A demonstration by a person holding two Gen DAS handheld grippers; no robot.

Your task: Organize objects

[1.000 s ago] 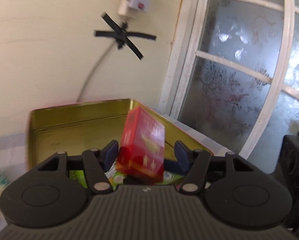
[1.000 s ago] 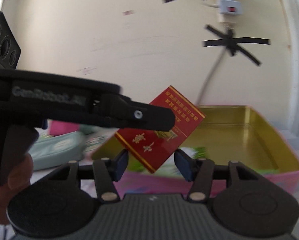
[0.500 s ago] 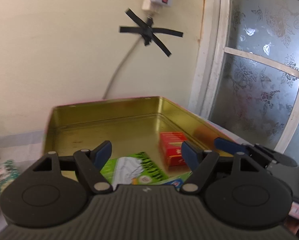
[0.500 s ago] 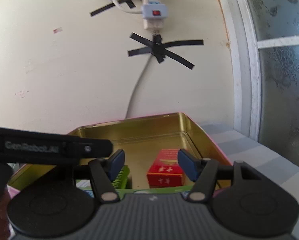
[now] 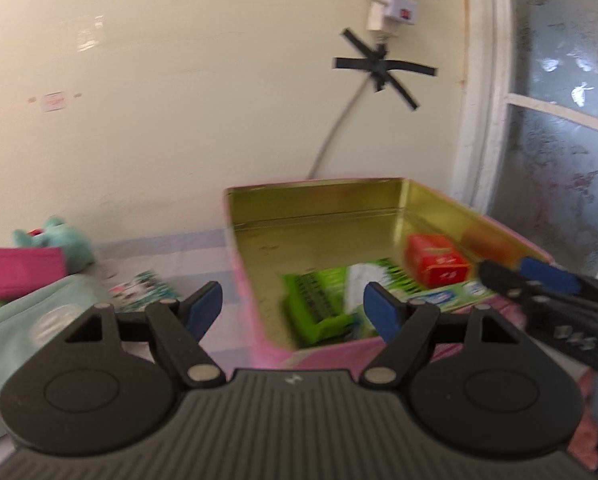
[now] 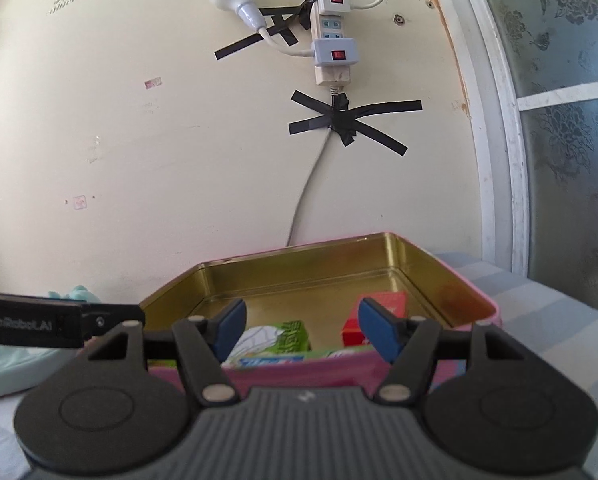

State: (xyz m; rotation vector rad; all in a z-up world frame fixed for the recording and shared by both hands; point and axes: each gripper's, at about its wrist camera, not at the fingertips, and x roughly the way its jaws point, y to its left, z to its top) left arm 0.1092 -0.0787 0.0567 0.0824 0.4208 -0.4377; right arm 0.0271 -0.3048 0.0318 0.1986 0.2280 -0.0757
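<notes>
Left wrist view, left to right: a magenta pouch [image 5: 23, 272] and teal plush toy [image 5: 65, 242] are lying on the counter [image 5: 203, 248]; the left claw [image 5: 295, 306] is hanging empty, jaws apart, over the near left corner of the pink tin [image 5: 319, 194]. A green packet [image 5: 319, 304] and the red carton [image 5: 437, 260] are resting inside. The right claw [image 6: 299, 326] is opening, nothing between its jaws, above the tin's near wall. Risk: either claw, if lowered, is likely to clip the rim and shove the tin.
</notes>
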